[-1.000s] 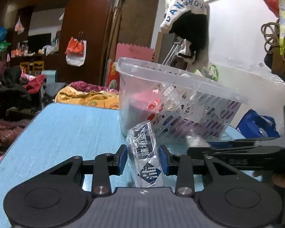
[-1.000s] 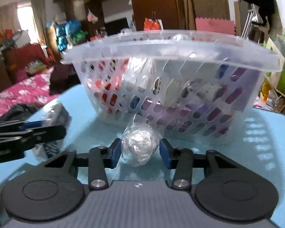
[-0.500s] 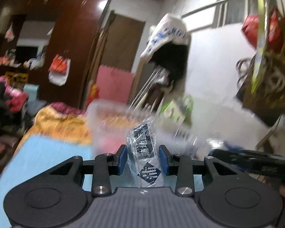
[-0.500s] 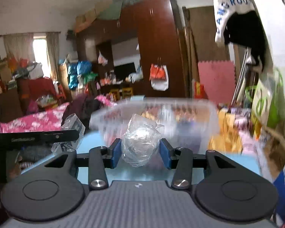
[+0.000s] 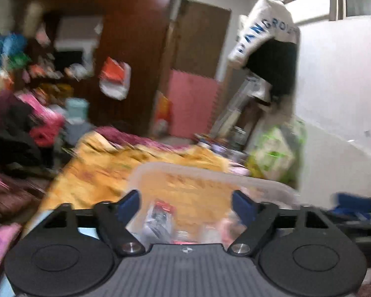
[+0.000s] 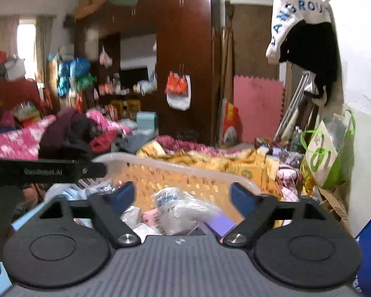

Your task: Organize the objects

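We see the basket [image 6: 185,170] before us, wrapped packets [image 6: 183,208] in it, bedding [image 6: 210,156] behind, hanging bag [image 6: 329,148] at right.

blur: left view smeared | basket [image 5: 210,173] contents perhaps packets, unreadable

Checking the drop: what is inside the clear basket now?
The basket holds a crumpled clear bag, a purple item and pink packets. Both grippers' jaws have just opened, empty. Lower layers are covered.
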Tool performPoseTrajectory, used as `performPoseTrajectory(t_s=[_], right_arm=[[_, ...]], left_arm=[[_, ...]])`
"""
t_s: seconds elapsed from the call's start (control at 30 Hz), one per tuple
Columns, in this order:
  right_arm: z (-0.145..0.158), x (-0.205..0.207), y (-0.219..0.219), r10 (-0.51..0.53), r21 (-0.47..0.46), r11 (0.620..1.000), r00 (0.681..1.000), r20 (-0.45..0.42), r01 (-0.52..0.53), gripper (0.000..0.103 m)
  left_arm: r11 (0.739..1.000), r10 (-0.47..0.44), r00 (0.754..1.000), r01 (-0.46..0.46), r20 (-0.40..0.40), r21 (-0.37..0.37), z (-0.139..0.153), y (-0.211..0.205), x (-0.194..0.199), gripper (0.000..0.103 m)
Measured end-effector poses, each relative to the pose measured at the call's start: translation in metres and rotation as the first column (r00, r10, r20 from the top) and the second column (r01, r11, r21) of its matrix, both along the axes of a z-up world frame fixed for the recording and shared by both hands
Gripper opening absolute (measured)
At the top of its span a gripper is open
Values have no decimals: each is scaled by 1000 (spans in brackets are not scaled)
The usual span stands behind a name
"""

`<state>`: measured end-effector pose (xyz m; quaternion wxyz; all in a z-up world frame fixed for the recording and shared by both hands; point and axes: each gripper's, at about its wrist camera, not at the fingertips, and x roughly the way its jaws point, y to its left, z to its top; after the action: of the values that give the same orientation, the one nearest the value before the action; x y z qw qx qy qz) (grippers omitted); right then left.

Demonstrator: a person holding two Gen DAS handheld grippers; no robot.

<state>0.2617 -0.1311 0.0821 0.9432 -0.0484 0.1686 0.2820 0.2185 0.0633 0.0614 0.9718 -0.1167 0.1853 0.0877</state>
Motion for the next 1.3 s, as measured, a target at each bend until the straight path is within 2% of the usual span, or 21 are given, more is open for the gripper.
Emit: performPoseTrajectory(t_s=[0.03,0.17,0.23,0.3,0.37,0.47,0.53,0.7,0.87,1.3], right_arm=[[1,-7,-10,-5,30,1000,1000,10,5,103],[11,-30,-38,-32,110,994,999,31,28,103],[14,-35,-43,-119,118,986,992,31,115,103],[8,-46,-48,-186,110,978,980,68,178,103],[5,-51,-52,-179,97,980,982,62,173,103],[-1,-47,-60,-109,118,987,993,-36,112,103],[-5,-46,-61,-48,114,992,997,-60,55,103],[-6,-38,-58,-30,83,996,992,-124,41,103],[-11,-50,-47,-83,-42,996,996,-44,81,103],[-22,-48,-46,-67,-22,998,996,-61,66,103]], left_arm=[[1000,8,1000,-9,28,16,3,1,-9,101],[999,-46,997,46,59,13,16,4,-30,103],[996,-85,995,84,61,23,20,3,-37,103],[993,-118,992,116,42,31,20,1,-43,103],[986,-163,986,162,31,28,20,0,-45,103],[977,-212,977,212,9,20,15,-6,-45,103],[975,-221,975,221,0,35,12,-12,-45,103],[974,-212,975,217,-71,70,7,-23,-44,103],[977,-204,975,209,-86,44,7,-24,-47,103],[969,-214,971,225,-110,100,1,-45,-48,103]])
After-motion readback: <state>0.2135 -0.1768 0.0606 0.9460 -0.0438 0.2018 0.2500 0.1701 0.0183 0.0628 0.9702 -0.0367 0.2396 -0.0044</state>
